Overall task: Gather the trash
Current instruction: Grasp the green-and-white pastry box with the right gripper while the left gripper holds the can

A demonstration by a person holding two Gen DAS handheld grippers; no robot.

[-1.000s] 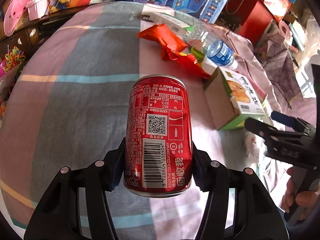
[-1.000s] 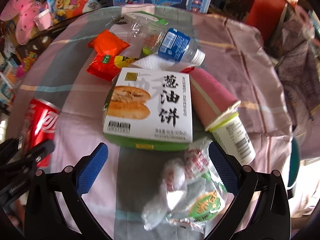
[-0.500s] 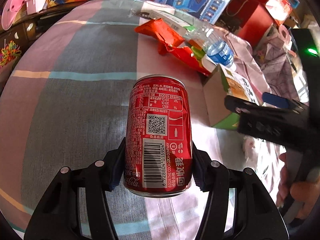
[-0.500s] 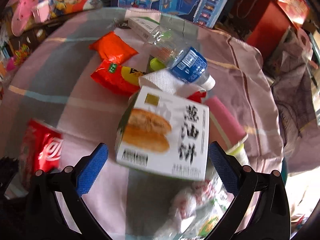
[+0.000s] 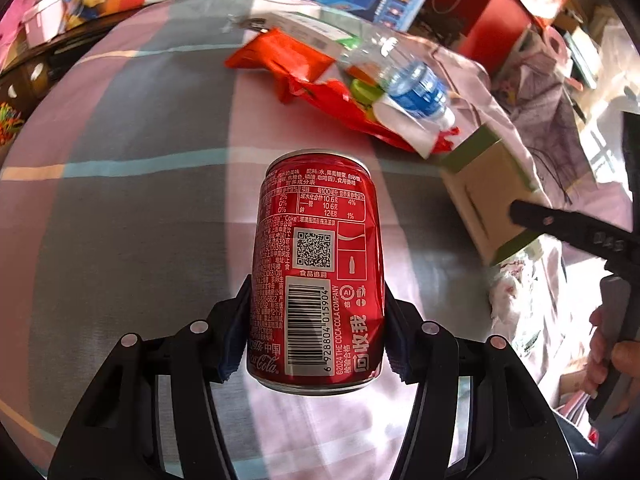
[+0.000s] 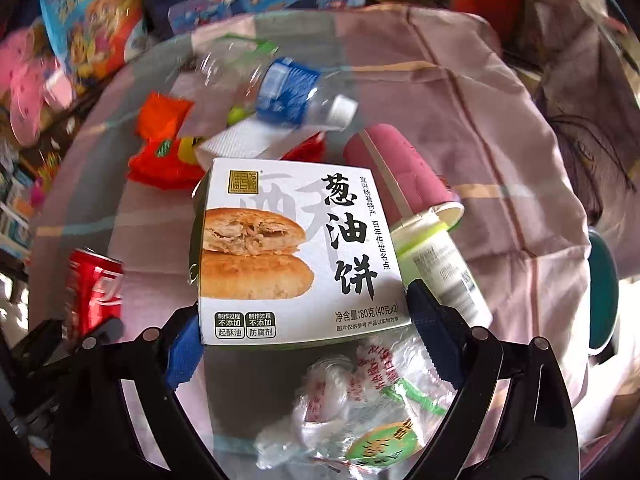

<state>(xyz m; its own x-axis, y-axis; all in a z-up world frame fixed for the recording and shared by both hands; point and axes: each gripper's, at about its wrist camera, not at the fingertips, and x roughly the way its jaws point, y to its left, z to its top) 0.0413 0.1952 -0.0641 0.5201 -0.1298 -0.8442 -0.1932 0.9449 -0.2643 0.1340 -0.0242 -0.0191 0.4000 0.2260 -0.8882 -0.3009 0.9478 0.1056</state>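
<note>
Red cola can is clamped in my left gripper, blue pads squeezing both its sides low down, label with the barcode and QR code facing the camera, can lifted over the striped pink and grey cloth. Its bottom rim is in plain sight but whatever's on the far side of it is hidden. Past the can there's an orange snack wrapper, then a crushed clear water bottle with a blue label lying on top of a red wrapper, kinda blurry in both views. Moving right, my right gripper has its pads pressed on the two sides of the white pastry box, near the box's bottom edge, so it's closed on that. From the left wrist camera you only see the box's plain brown underside, with a black finger of the right gripper cutting across it. Under the box in the right view there's a crumpled clear plastic bag with printed writing I can't really read. Right of the box, a pink paper cup lies on its side with a white and green tube-shaped container just next to it, partly hidden behind my gripper finger. Background toy boxes are too smeared to make out.
</note>
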